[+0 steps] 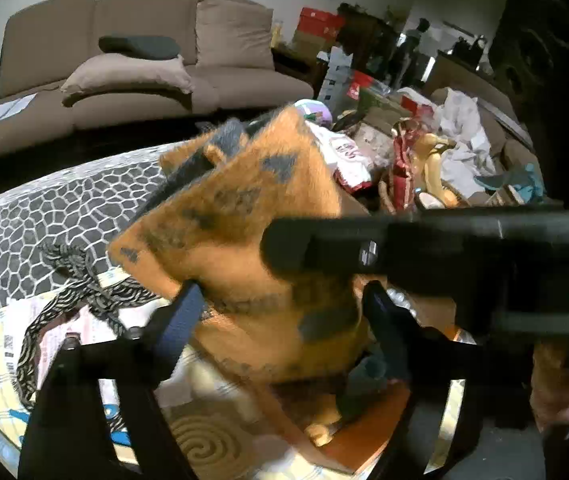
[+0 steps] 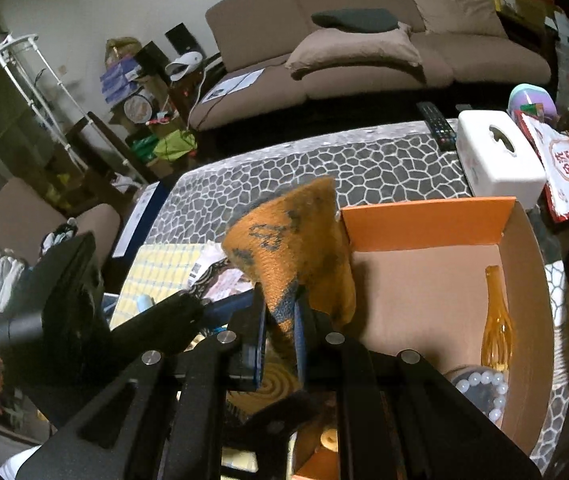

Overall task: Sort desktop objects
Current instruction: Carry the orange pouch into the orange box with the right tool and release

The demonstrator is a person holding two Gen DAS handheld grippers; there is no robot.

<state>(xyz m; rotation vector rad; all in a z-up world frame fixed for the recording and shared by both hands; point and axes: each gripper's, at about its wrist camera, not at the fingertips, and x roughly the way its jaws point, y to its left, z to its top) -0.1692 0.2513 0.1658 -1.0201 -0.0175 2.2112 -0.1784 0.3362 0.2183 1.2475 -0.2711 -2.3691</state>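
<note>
An orange fuzzy cloth (image 2: 296,240) with dark markings hangs above the table, left of the orange cardboard box (image 2: 424,224). My right gripper (image 2: 280,328) is shut on the cloth's lower edge. In the left wrist view the same cloth (image 1: 244,216) fills the middle. My left gripper (image 1: 280,316) stands open, its blue pads on either side of the cloth's lower part without clearly pressing it. The right gripper's black fingers (image 1: 324,248) cross in front of the cloth from the right.
Inside the box lie an amber glass bottle (image 2: 494,320) and a bead bracelet (image 2: 484,384). A white tissue box (image 2: 496,156), a remote (image 2: 436,124) and a snack bag (image 2: 564,168) sit behind it. A striped cord (image 1: 64,304), papers and a spiral coil (image 1: 204,444) lie below the cloth.
</note>
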